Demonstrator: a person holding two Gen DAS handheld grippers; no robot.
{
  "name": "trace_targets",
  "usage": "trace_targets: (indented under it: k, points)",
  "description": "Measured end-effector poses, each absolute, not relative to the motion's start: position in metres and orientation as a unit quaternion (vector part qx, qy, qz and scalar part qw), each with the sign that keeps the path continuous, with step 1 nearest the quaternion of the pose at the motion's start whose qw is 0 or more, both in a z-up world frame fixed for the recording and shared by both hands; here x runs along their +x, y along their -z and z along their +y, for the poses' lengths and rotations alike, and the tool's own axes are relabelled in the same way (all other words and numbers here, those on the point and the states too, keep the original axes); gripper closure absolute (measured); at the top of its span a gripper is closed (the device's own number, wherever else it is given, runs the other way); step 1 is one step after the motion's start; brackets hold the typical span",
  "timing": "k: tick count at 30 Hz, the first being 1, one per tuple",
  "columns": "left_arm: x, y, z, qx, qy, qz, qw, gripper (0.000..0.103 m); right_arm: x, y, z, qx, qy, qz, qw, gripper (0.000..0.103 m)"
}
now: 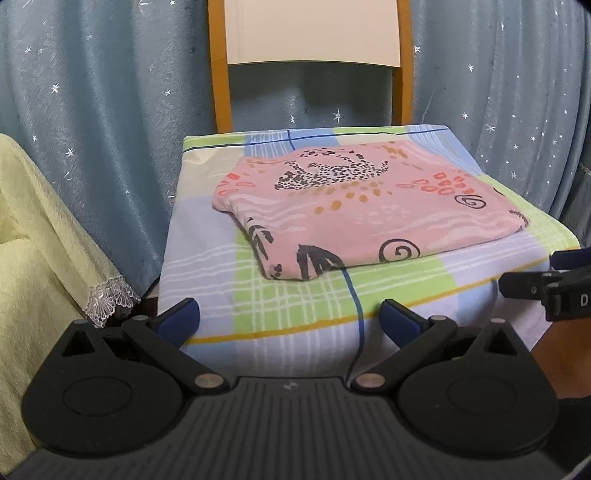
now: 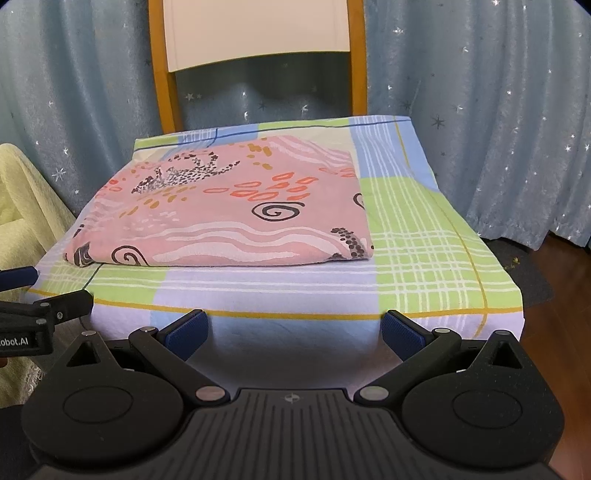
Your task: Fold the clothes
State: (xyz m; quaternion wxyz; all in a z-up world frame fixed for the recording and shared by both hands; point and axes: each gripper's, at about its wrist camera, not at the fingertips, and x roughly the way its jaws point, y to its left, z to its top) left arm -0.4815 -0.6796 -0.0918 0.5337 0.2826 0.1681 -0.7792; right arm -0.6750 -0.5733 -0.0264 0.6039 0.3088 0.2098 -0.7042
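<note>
Both wrist cameras looked forward from near the plaid-covered seat, left camera leftward, right camera rightward, sharing the folded pink cloth and chair back.

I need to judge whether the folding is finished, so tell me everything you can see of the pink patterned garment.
The pink garment lies folded into a flat, roughly rectangular stack on the plaid-covered surface, nearer its left side. It looks like soft, thin fabric, printed with a black-spotted leopard, black spirals and leaves, white wavy stripes, and orange and red marks. Layered edges show along the near side, with slightly rounded corners. It rests only on the plaid cloth; the left gripper and right gripper hang open in front, both clear of it.
</note>
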Motion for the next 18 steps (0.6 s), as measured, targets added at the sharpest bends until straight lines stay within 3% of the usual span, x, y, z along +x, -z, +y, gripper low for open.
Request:
trace_targets:
  k: [18]
  points:
    - [-0.485, 0.0936, -0.6787, 0.286, 0.78, 0.163, 0.532, 0.0, -0.671, 0.029, -0.5791, 0.307, 0.71, 0.219, 0.595, 0.0]
